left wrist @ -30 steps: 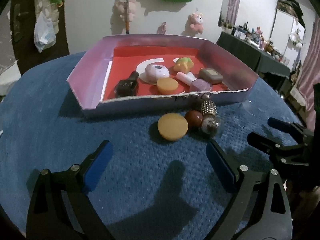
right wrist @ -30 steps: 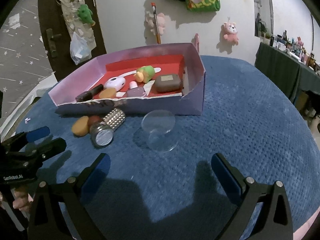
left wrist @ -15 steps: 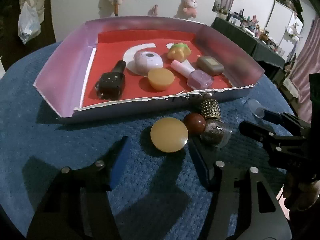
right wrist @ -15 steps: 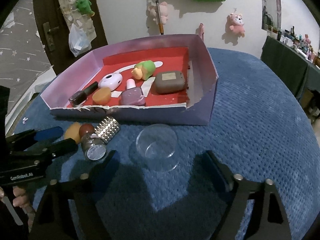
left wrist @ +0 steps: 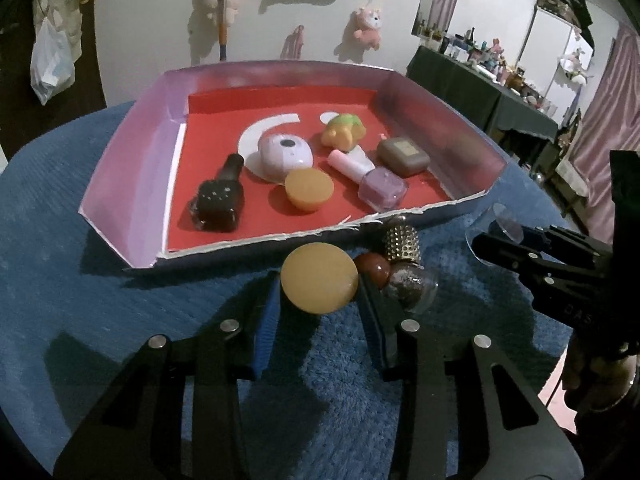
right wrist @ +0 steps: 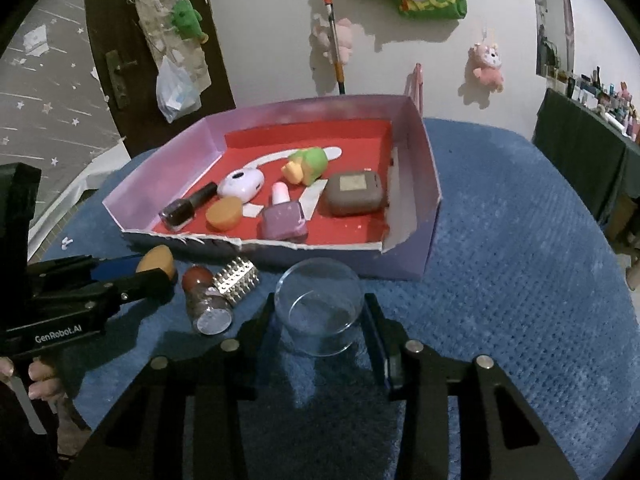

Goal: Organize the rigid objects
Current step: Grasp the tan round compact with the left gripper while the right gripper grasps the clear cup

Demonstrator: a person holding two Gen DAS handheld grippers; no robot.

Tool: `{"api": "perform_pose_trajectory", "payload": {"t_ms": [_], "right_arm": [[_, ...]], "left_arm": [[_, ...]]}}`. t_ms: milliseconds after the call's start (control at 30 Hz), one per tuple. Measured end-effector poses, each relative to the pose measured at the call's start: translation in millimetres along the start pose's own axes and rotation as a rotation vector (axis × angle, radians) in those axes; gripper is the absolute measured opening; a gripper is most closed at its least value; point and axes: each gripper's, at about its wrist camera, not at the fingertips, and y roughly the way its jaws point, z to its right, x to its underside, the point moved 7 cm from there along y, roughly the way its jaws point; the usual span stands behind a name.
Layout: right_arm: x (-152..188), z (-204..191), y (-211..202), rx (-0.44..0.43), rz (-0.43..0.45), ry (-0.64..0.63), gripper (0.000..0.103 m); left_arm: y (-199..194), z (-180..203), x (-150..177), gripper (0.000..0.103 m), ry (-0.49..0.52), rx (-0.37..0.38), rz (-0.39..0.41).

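Observation:
A purple-walled box with a red floor [left wrist: 132, 184] [right wrist: 424, 184] holds nail polish bottles, an orange cap, a white case, a brown case and a toy. In front of it lie an orange disc [left wrist: 319, 277] [right wrist: 157, 265], a red-brown ball [left wrist: 374, 267] [right wrist: 197, 276], a studded glitter bottle [left wrist: 404, 264] [right wrist: 224, 292] and a clear glass cup [right wrist: 320, 306]. My left gripper [left wrist: 318, 312] has its fingers on both sides of the orange disc, touching or nearly so. My right gripper [right wrist: 320, 328] has its fingers close on both sides of the clear cup.
The blue textured cloth [right wrist: 520, 280] covers the table. A dark side table with bottles [left wrist: 480, 80] stands at the right. Plush toys and a bag hang on the wall behind the box. The right gripper shows in the left wrist view [left wrist: 540, 256].
Both grippers moved forward and narrowed from wide open: the left now brackets the orange disc, the right brackets the clear cup.

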Motion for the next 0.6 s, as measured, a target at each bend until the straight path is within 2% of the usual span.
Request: {"api": "perform_pose_trajectory", "payload": {"t_ms": [600], "right_arm": [[2, -6, 0, -0.027, 0.000, 0.010, 0.042]], "left_arm": [[-15, -10, 1, 0.036, -0.019, -0.002, 0.020]]}}
